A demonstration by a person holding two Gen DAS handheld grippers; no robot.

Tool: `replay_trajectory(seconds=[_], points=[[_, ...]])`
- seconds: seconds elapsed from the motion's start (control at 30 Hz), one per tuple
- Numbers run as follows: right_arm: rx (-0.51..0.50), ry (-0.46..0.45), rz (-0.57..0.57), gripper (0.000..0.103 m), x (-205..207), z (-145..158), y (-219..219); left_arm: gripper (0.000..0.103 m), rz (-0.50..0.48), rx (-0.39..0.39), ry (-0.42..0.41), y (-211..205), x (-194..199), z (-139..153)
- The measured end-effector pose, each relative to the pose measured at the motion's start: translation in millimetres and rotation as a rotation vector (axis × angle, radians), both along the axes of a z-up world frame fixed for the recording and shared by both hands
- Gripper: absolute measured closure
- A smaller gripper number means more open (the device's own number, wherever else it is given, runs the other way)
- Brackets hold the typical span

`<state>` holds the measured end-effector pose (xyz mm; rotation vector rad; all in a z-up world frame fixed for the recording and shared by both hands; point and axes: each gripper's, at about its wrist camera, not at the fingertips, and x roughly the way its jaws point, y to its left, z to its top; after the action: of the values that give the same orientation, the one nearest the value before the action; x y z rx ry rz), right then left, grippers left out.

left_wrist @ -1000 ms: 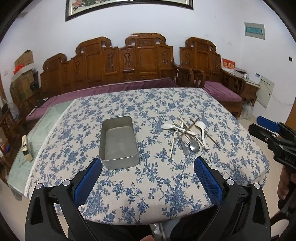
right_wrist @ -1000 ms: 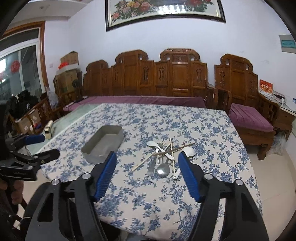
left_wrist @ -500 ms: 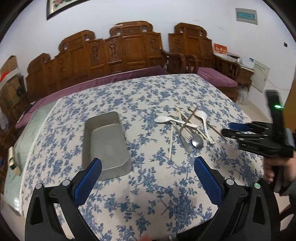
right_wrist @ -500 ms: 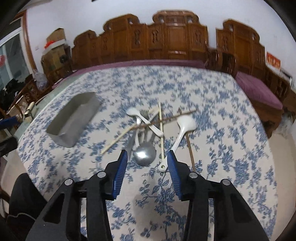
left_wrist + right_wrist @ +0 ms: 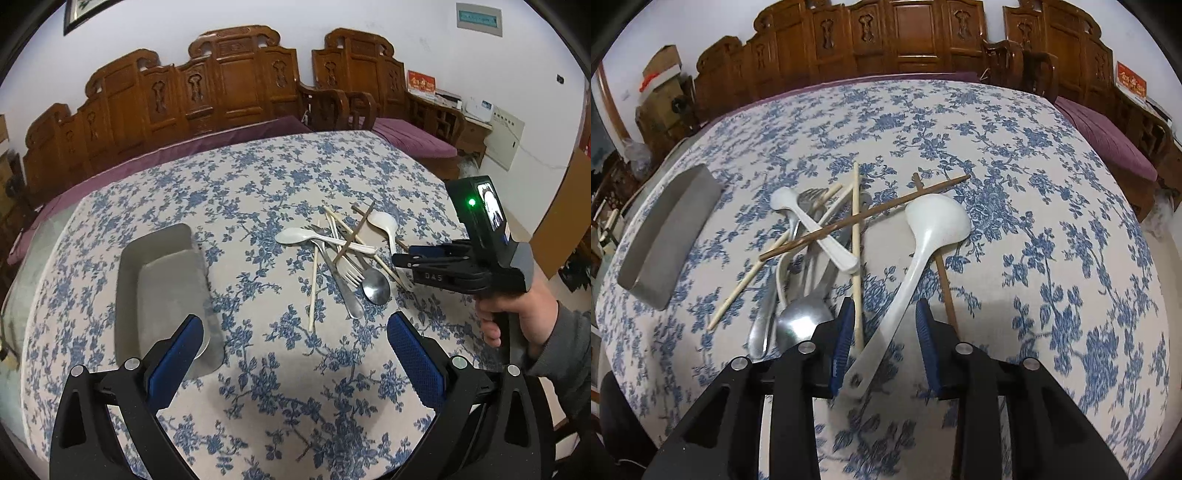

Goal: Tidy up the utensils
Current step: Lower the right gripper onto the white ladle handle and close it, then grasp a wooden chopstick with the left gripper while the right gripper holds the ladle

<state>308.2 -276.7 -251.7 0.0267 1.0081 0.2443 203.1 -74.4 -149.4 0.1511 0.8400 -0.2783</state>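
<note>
A pile of utensils lies on the floral tablecloth: a large white spoon (image 5: 934, 221), a smaller white spoon (image 5: 812, 225), a metal spoon (image 5: 801, 321), a fork (image 5: 347, 267), pale chopsticks (image 5: 856, 236) and a dark chopstick (image 5: 864, 218). A grey metal tray (image 5: 162, 288) stands left of the pile. My right gripper (image 5: 884, 332) is open, low over the table, its fingers on either side of the large white spoon's handle. It also shows in the left wrist view (image 5: 400, 260). My left gripper (image 5: 295, 343) is open and empty, above the table's near edge.
The table (image 5: 258, 177) has a blue floral cloth. Carved wooden benches with purple cushions (image 5: 229, 99) stand behind it. Cardboard boxes (image 5: 661, 85) are stacked at the far left. A side table with clutter (image 5: 454, 107) is at the far right.
My right gripper has moved forward and down to the pile and narrowed, so the large white spoon's handle now lies between its fingers. My left gripper moved closer over the table.
</note>
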Motion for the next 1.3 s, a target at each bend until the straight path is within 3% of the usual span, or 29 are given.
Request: replay_trajectory(seconds=[0.27, 0.37, 0.4, 0.7, 0.8, 1.03, 1.23, 1.3], points=[[-0.038, 0.020, 0.040, 0.068, 8.6, -15.6, -1.3, 0.011, -0.007, 0.024, 0.047, -19.6, 33.7, -16.4], [-0.059, 0.020, 0.056, 0.078, 3.8, -16.1, -3.7, 0.011, -0.016, 0.025, 0.066, -28.1, 44.3, -22.6], [-0.066, 0.025, 0.056, 0.087, 1.6, -15.8, -6.5, 0.013, -0.020, 0.024, 0.073, -30.8, 48.2, -25.0], [0.003, 0.041, 0.070, 0.094, -12.0, -15.6, -24.4, 0.025, -0.044, 0.063, 0.128, -58.1, 90.5, -50.0], [0.012, 0.025, 0.084, 0.103, -13.8, -14.0, -25.9, 0.028, -0.065, 0.075, 0.139, -70.6, 105.9, -56.1], [0.031, 0.005, 0.078, 0.103, -18.3, -4.4, -36.1, 0.035, -0.113, 0.083, 0.178, -97.6, 135.8, -71.9], [0.062, -0.015, 0.065, 0.102, -17.3, 0.8, -45.9, 0.049, -0.159, 0.089, 0.206, -112.7, 155.7, -85.1], [0.061, -0.020, 0.059, 0.102, -17.3, 1.1, -48.1, 0.059, -0.179, 0.097, 0.219, -119.5, 160.7, -89.4]])
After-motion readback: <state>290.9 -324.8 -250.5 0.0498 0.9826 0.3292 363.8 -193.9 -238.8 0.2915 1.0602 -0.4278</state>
